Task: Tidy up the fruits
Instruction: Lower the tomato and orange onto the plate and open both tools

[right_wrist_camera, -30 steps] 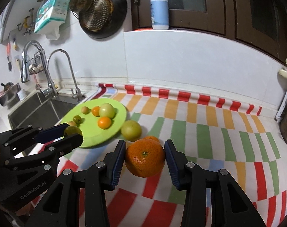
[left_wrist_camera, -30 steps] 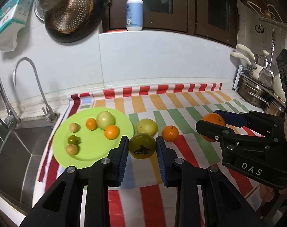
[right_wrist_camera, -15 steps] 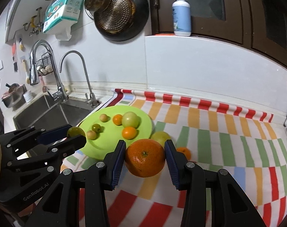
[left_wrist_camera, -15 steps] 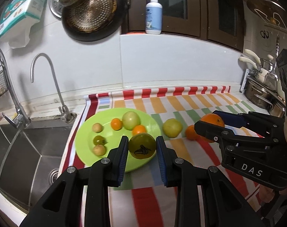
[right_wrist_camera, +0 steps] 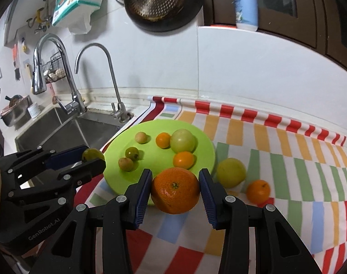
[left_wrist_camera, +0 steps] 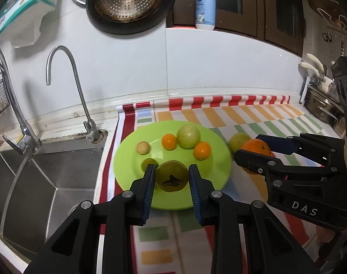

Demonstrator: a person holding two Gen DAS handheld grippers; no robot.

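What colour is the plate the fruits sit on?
Bright lime green plate, clearest in the right wrist view.

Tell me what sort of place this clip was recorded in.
A home kitchen counter, most likely: a steel sink with curved faucets, a pan hanging on the white wall, and fruit on a green plate over a striped mat.

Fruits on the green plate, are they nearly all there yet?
Nearly. Six fruits already sit on the green plate. The left gripper holds a green tomato and the right gripper a big orange. A yellow-green fruit and a small orange wait on the striped cloth.
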